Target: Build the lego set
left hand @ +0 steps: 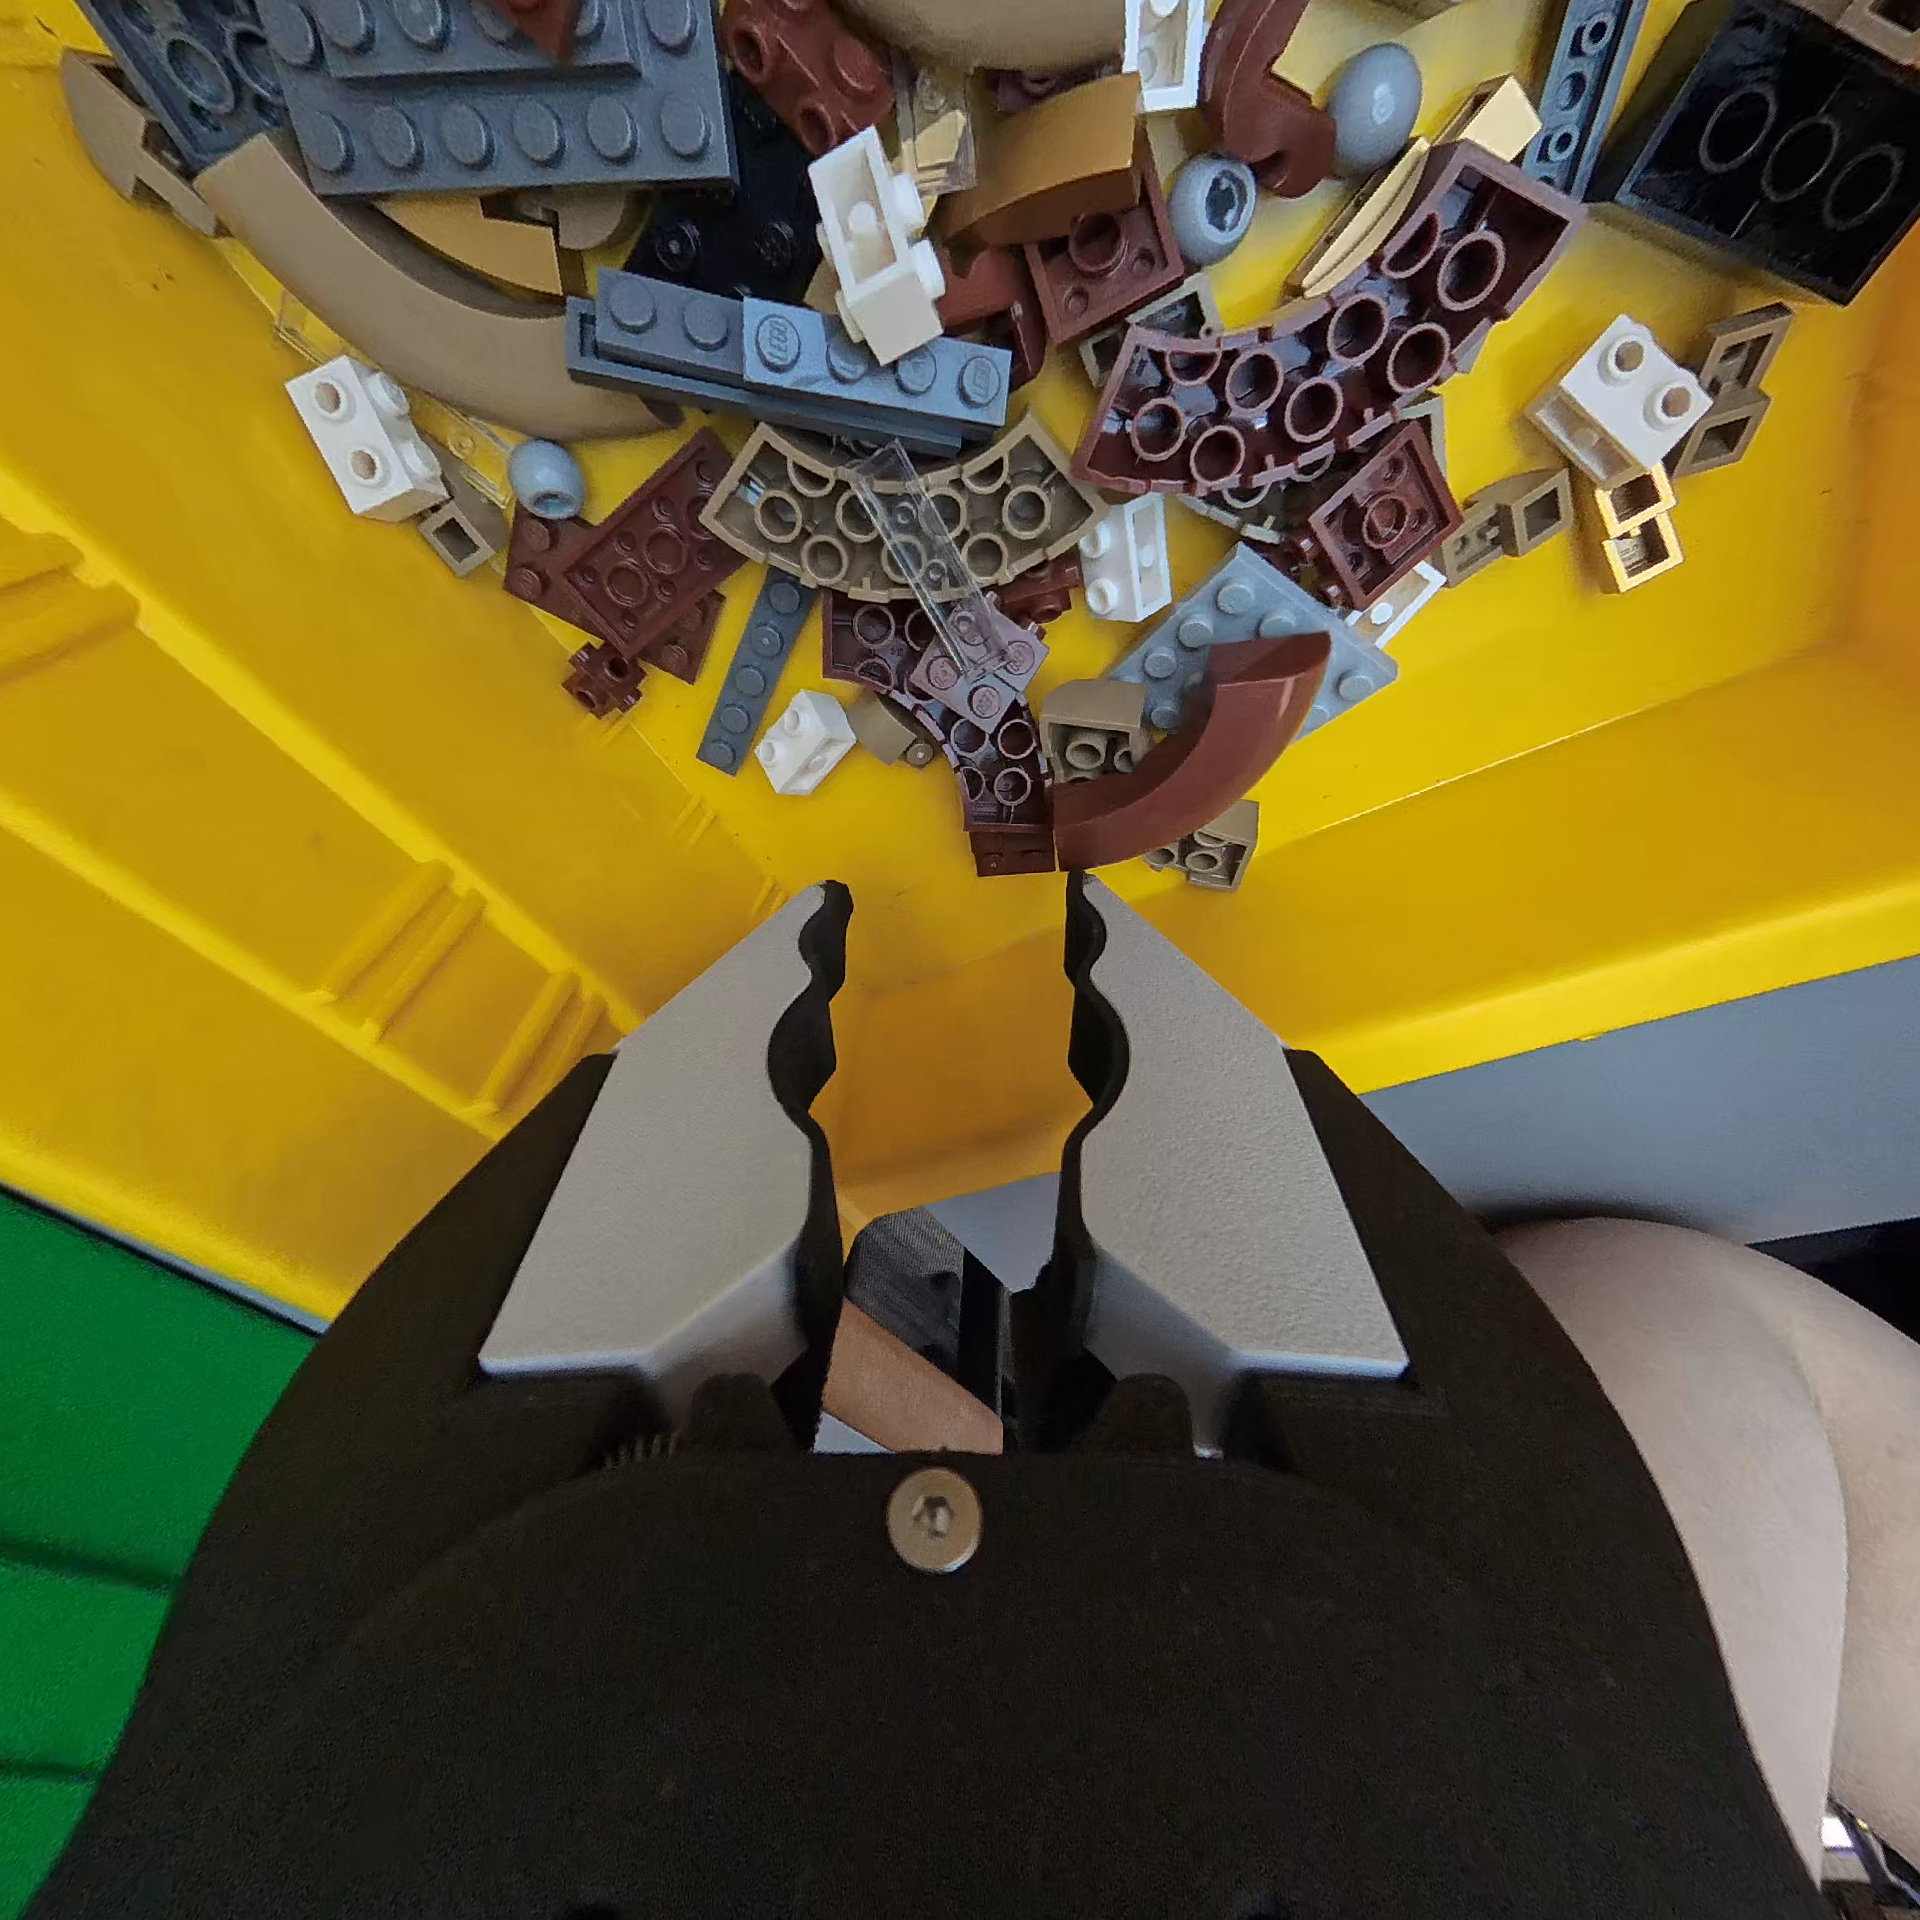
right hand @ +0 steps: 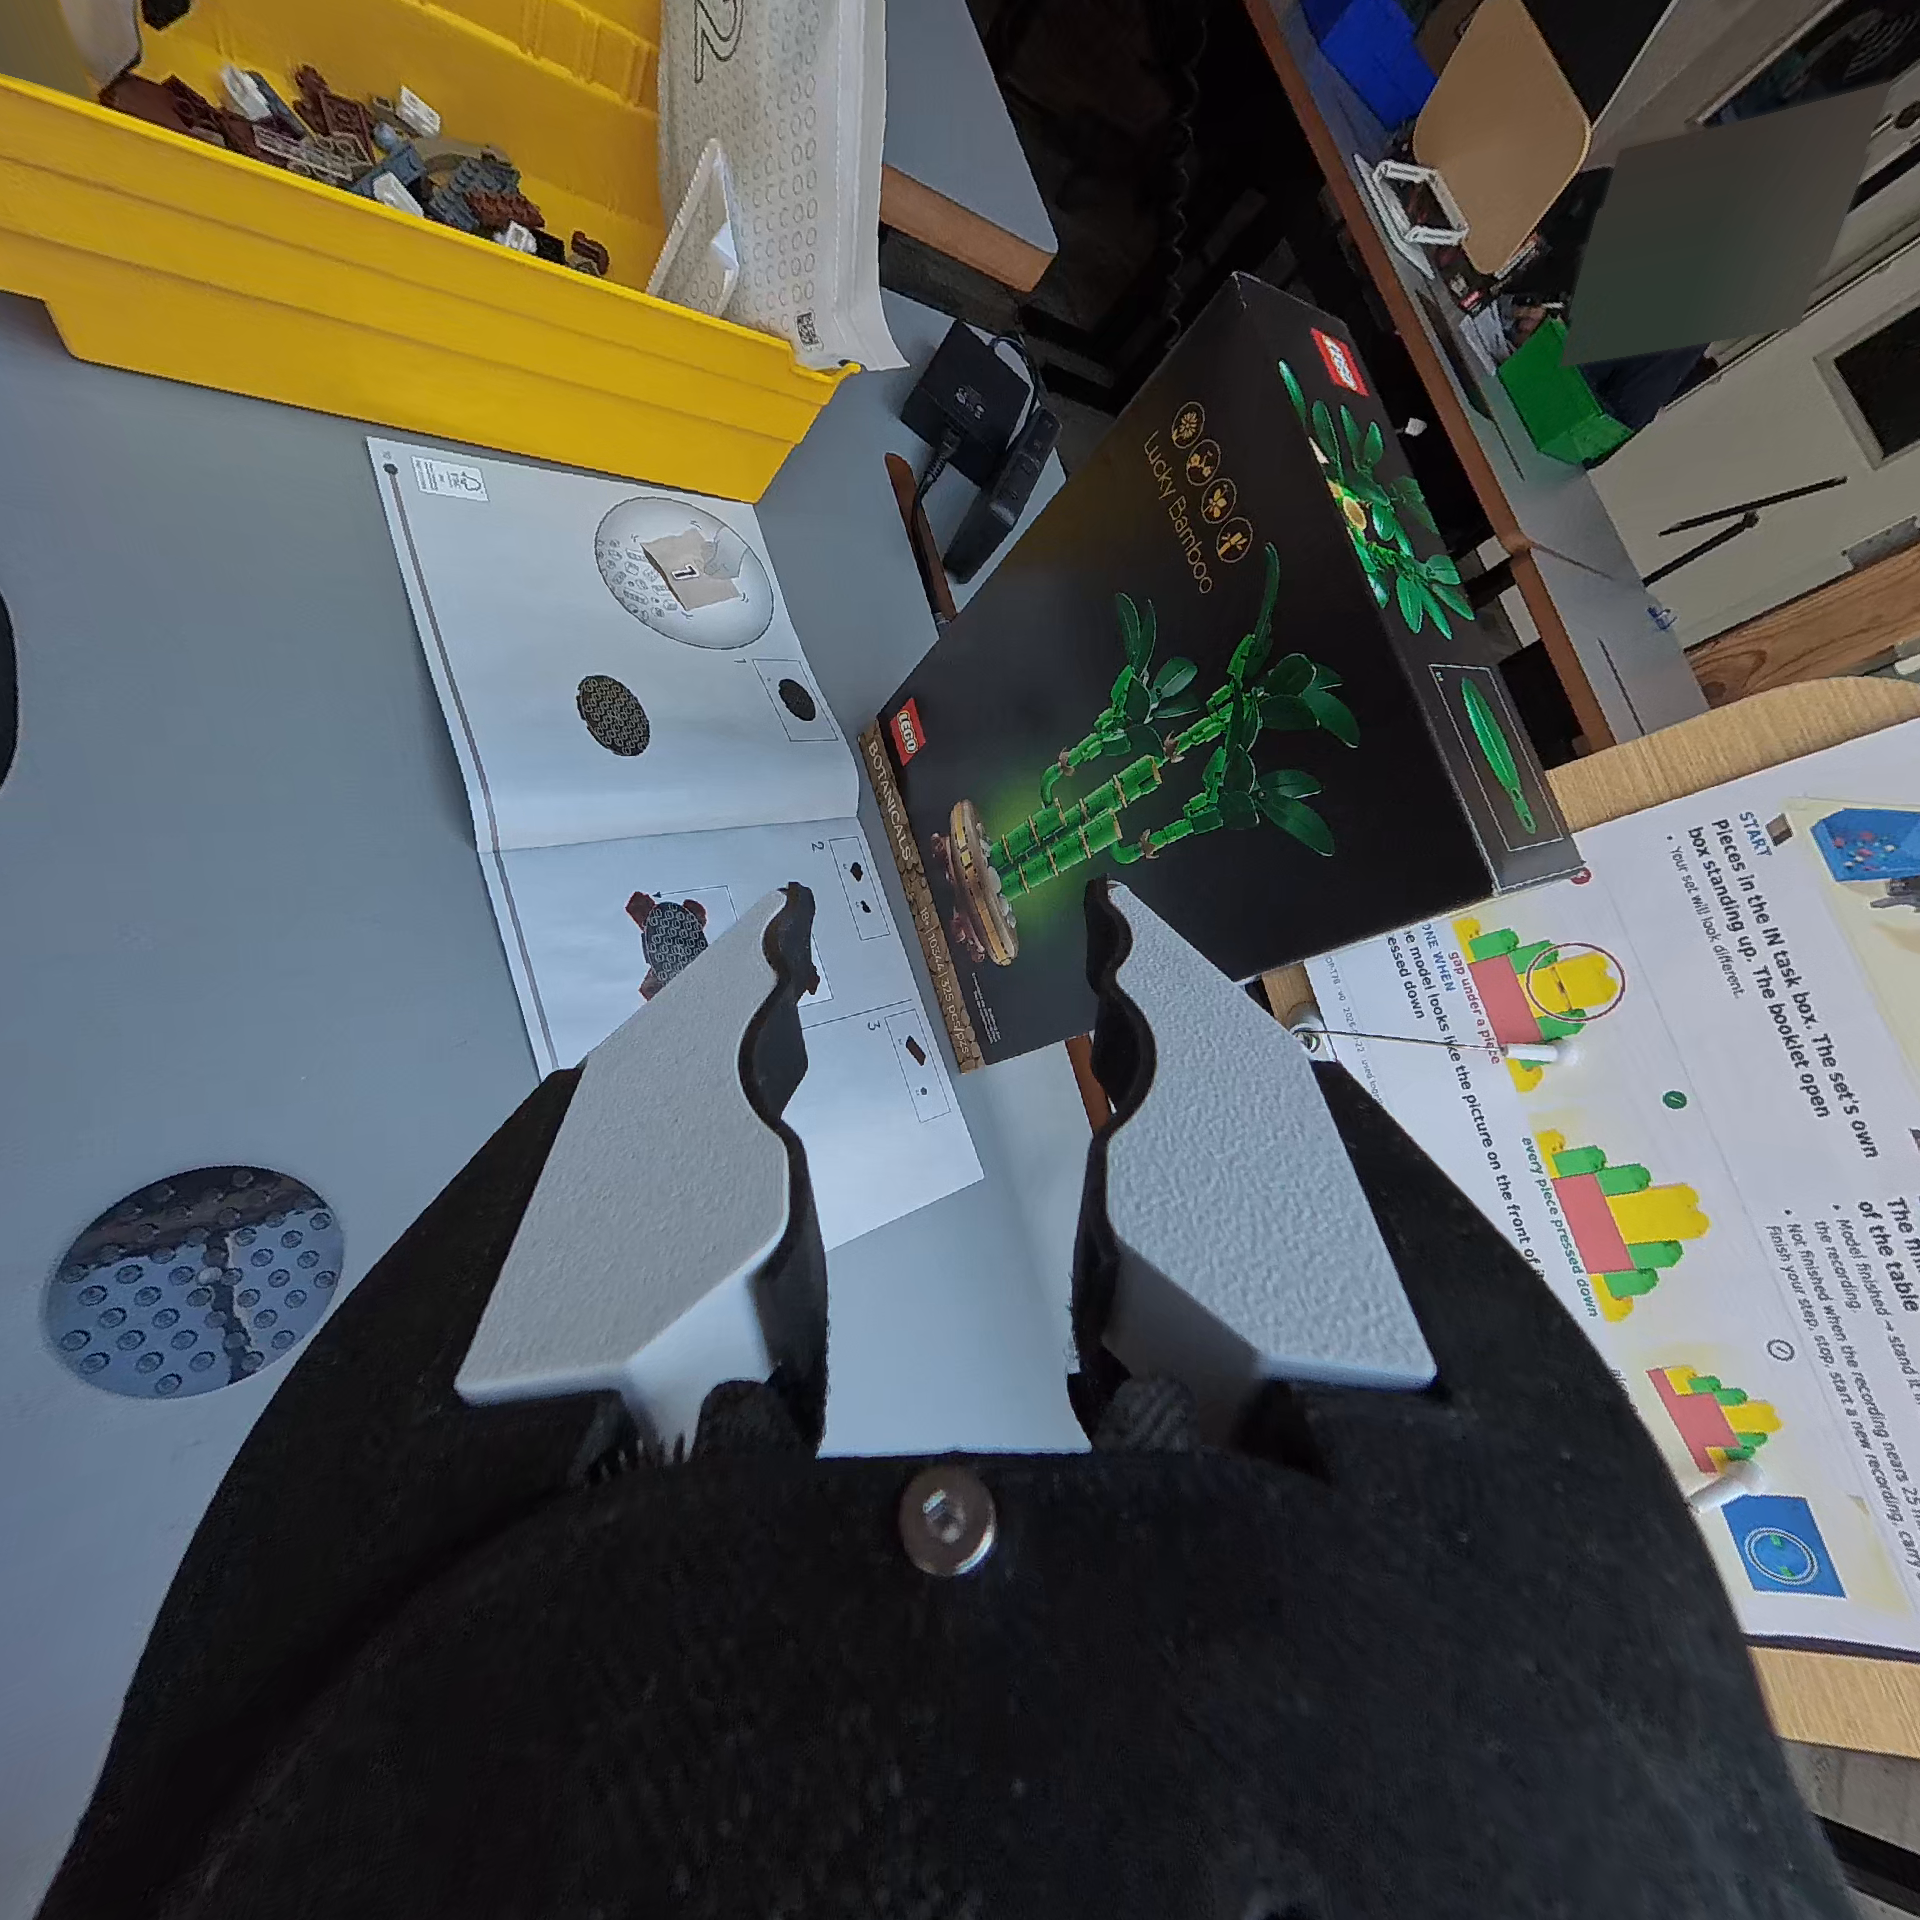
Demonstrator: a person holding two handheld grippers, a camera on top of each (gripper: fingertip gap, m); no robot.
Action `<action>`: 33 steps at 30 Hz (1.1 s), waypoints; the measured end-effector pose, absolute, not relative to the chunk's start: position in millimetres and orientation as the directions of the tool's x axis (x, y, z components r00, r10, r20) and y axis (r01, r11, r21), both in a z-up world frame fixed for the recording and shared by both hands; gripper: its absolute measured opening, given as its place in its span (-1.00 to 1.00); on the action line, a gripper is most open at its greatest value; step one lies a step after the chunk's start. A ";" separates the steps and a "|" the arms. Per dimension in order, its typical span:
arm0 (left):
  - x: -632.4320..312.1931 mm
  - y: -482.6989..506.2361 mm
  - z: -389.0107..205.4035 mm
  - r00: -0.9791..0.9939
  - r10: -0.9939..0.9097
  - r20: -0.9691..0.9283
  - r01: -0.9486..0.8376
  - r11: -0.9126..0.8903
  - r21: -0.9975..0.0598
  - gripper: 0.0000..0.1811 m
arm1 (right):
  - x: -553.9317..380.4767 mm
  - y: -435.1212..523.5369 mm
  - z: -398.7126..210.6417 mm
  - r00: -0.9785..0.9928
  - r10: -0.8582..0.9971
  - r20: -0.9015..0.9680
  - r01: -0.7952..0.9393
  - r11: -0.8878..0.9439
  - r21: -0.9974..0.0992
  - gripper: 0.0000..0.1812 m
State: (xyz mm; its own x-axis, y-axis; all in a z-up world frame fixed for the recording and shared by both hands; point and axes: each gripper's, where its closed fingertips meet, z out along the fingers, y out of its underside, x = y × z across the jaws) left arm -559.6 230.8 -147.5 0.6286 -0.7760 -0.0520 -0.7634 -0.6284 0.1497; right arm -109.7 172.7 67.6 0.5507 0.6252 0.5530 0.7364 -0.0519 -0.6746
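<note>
The left tool hangs over a yellow bin, its jaws parted and gripping nothing, the tips just short of a loose heap of lego pieces spread across the bin's floor. Nearest the tips lies a reddish-brown curved piece, just beyond the right-hand finger and apart from it; a clear flat strip rests on a tan curved plate farther in, among grey plates, white bricks and dark brown curved parts. The right tool is likewise released and empty, held above a grey table. Ahead of its fingers an open instruction booklet lies flat on the table, with the set's black box standing tilted just beside it. A round grey studded plate sits on the table to the left of this tool, well apart from the bin, which shows at the upper left with a white bag inside. A printed sheet lies on a wooden board to the right.
</note>
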 end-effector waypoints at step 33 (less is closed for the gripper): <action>-568.4 230.8 -147.3 0.665 -0.746 -0.042 -0.730 -0.661 0.173 -0.84 | -109.2 169.3 63.8 0.525 0.636 0.566 0.759 -0.049 -0.649 -0.41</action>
State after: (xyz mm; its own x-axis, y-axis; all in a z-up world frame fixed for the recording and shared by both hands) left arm -568.4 230.8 -147.3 0.6650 -0.7456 -0.0421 -0.7301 -0.6610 0.1731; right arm -109.2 169.3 63.8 0.5245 0.6364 0.5656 0.7591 -0.0486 -0.6492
